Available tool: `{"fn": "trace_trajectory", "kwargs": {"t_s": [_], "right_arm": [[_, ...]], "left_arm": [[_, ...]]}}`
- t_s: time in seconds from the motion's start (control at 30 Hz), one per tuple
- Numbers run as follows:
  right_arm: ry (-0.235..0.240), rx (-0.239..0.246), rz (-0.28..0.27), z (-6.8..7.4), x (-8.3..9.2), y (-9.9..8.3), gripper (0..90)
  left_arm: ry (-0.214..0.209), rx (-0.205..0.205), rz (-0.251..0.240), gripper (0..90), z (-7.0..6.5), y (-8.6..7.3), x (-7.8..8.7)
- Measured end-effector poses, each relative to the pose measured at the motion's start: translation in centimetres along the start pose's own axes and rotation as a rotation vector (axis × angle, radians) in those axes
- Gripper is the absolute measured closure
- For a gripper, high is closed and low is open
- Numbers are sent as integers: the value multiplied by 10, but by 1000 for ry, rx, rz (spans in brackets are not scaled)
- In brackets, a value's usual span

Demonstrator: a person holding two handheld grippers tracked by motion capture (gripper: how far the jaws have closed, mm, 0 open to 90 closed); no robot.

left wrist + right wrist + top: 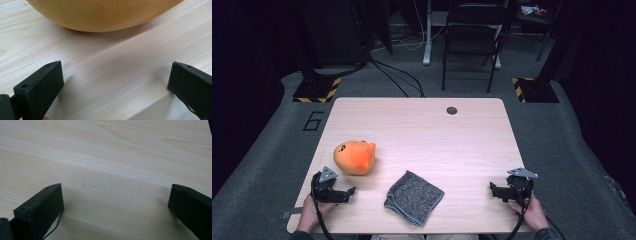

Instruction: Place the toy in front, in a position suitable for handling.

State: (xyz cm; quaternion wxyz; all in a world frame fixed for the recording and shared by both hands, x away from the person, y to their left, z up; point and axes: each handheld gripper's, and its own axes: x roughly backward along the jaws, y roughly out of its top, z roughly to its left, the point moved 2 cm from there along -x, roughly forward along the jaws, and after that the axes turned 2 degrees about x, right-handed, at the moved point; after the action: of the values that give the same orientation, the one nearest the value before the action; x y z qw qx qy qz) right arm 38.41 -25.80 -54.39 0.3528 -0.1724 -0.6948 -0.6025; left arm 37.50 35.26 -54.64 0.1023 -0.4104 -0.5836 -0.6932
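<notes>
An orange plush toy [355,157] with a small face lies on the left part of the light wooden table [422,130]. A folded grey cloth [414,196] lies near the front edge, in the middle. My left gripper [332,188] rests on the table just in front of the toy, open, with bare wood between its jaws. In the left gripper view the left gripper [116,82] faces the plush toy [105,13], close ahead and apart from it. My right gripper [507,189] sits open at the front right, and in the right gripper view the right gripper [116,202] has nothing between its jaws.
A round dark grommet hole [452,110] sits near the table's far edge. Beyond the table stand a black folding chair [472,35] and stands with yellow-black striped bases [317,90] on the grey floor.
</notes>
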Motion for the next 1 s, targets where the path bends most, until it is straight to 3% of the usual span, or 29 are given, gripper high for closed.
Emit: {"fn": "trace_trajectory", "kwargs": {"t_s": [0.43, 0.6, 0.67, 0.73, 0.8, 1.0], "right_arm": [[26, 31, 11, -2, 1, 0, 0], [71, 70, 32, -1, 2, 1, 0], [81, 64, 53, 1, 4, 2, 0], [89, 97, 75, 1, 5, 3, 0], [103, 89, 110, 4, 7, 4, 0], [141, 122, 93, 13, 16, 13, 0]], "left_arm": [[0, 1, 0, 0, 0, 0, 0], [1, 1, 0, 0, 0, 0, 0], [1, 1, 0, 0, 0, 0, 0], [1, 0, -1, 0, 0, 0, 0], [0, 0, 1, 0, 0, 0, 0], [1, 0, 0, 0, 0, 0, 0]]}}
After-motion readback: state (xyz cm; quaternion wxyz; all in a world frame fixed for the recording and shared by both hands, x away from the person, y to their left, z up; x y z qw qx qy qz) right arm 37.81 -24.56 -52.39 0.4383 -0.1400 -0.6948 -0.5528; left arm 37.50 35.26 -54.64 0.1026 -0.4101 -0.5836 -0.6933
